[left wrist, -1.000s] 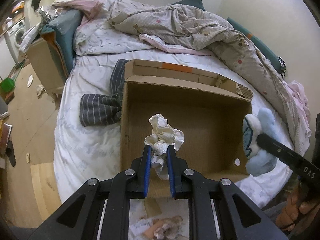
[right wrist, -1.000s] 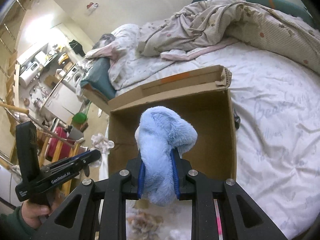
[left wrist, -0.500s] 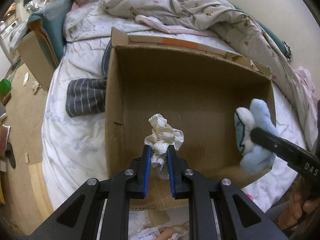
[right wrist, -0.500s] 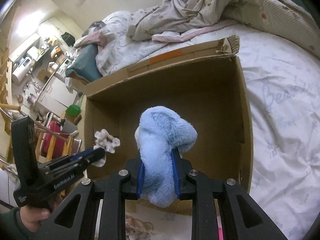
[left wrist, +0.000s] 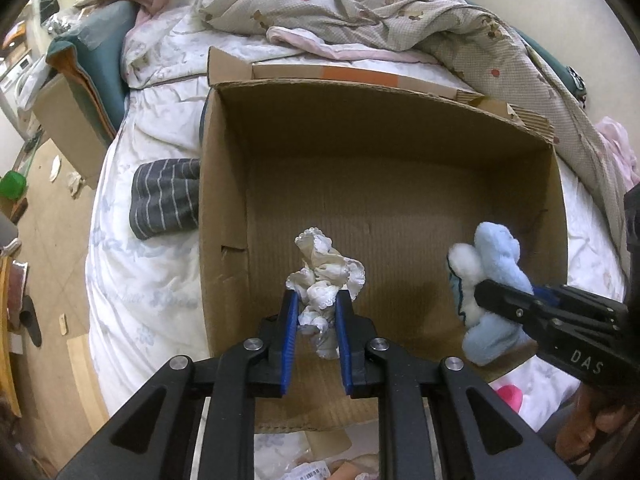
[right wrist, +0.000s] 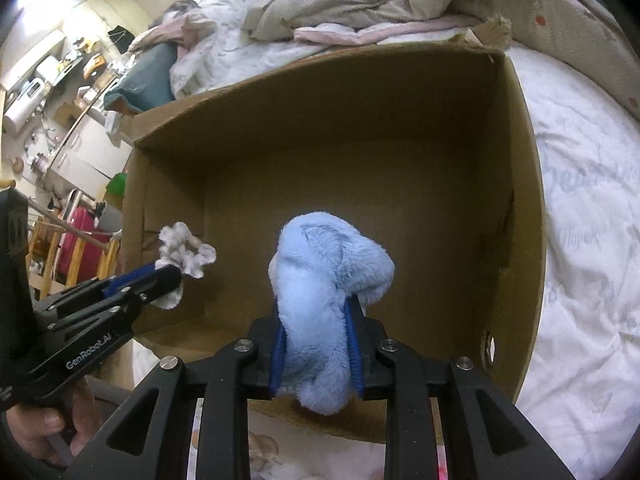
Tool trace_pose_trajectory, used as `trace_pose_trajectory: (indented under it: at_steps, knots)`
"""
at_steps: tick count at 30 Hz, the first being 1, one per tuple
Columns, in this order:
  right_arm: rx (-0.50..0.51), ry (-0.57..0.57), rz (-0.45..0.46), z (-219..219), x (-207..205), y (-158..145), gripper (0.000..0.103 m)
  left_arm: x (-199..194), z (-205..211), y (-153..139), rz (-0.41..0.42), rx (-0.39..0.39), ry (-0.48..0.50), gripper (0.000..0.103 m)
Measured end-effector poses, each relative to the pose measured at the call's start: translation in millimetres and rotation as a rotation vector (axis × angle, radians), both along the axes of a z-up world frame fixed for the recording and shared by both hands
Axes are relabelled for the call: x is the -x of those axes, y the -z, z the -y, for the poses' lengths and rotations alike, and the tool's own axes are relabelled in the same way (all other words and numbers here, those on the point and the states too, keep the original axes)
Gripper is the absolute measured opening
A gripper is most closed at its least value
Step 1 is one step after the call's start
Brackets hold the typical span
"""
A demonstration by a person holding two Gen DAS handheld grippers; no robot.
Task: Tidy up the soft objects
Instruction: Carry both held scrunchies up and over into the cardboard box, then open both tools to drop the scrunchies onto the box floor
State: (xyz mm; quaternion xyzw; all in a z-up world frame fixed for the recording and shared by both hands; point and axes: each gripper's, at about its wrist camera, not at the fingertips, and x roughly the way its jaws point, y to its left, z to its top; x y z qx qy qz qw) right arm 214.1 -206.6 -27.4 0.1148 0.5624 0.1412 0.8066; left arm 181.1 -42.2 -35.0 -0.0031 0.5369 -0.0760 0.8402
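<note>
Partly hidden, the white cloth (left wrist: 322,280) has its lower end pinched between the blue pads of the left gripper (left wrist: 317,308), so only its ruffled top shows clearly; what kind of cloth it is cannot be told. It stands up and forward out of the jaws, long axis running along the fingers, over the near half of the open box (left wrist: 224,184). The right gripper (right wrist: 316,320) is closed on the blue plush (right wrist: 328,272), whose bulk covers the pads almost entirely; its face or shape is hard to make out from behind. In the left view the plush (left wrist: 492,264) shows a white underside and points upright, held above the box's near right corner. The plush's long axis also follows the gripper fingers, bulging past their tips. Both soft things hang above the box floor, well apart from each other, cloth left and plush right. The box sits on the bed (left wrist: 132,280), with a striped garment (left wrist: 164,200) half tucked behind its left wall and a rumpled quilt (left wrist: 360,12) beyond.
</note>
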Motion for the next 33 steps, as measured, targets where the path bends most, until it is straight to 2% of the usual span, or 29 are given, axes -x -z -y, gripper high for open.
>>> trace_pose_trajectory:
  at_steps: [11, 14, 15, 16, 17, 22, 24, 26, 29, 32, 33]
  knots:
    - [-0.011, 0.023, -0.005, 3, -2, -1, 0.030, 1, 2, -3, 0.007, 0.014, -0.006, 0.027]
    - [-0.011, 0.030, -0.008, 4, -2, 0, 0.033, 1, -1, -5, 0.004, 0.040, -0.016, 0.044]
    - [-0.011, 0.033, -0.009, 5, -2, 0, 0.034, 1, -2, -6, 0.009, 0.039, -0.022, 0.054]
    - [-0.015, 0.037, -0.012, 5, -2, 0, 0.041, 1, -3, -8, 0.018, 0.031, -0.034, 0.062]
    - [-0.025, 0.041, -0.013, 6, -2, 0, 0.054, 1, -4, -10, 0.028, 0.026, -0.042, 0.064]
    - [-0.053, 0.055, 0.047, 8, -1, -11, 0.078, 2, -5, -17, 0.042, 0.042, -0.044, 0.065]
    - [-0.077, 0.068, 0.070, 11, -1, -16, 0.083, 3, -5, -21, 0.064, 0.027, -0.053, 0.065]
    - [-0.073, 0.078, 0.088, 12, -1, -21, 0.097, 4, -6, -26, 0.080, 0.019, -0.055, 0.065]
    - [-0.069, 0.097, 0.117, 14, -1, -28, 0.103, 7, -11, -31, 0.099, 0.032, -0.074, 0.065]
    - [-0.076, 0.120, 0.147, 18, 2, -34, 0.103, 12, -15, -38, 0.122, 0.057, -0.083, 0.065]
    - [-0.075, 0.126, 0.156, 19, 3, -36, 0.103, 12, -16, -41, 0.129, 0.062, -0.082, 0.069]
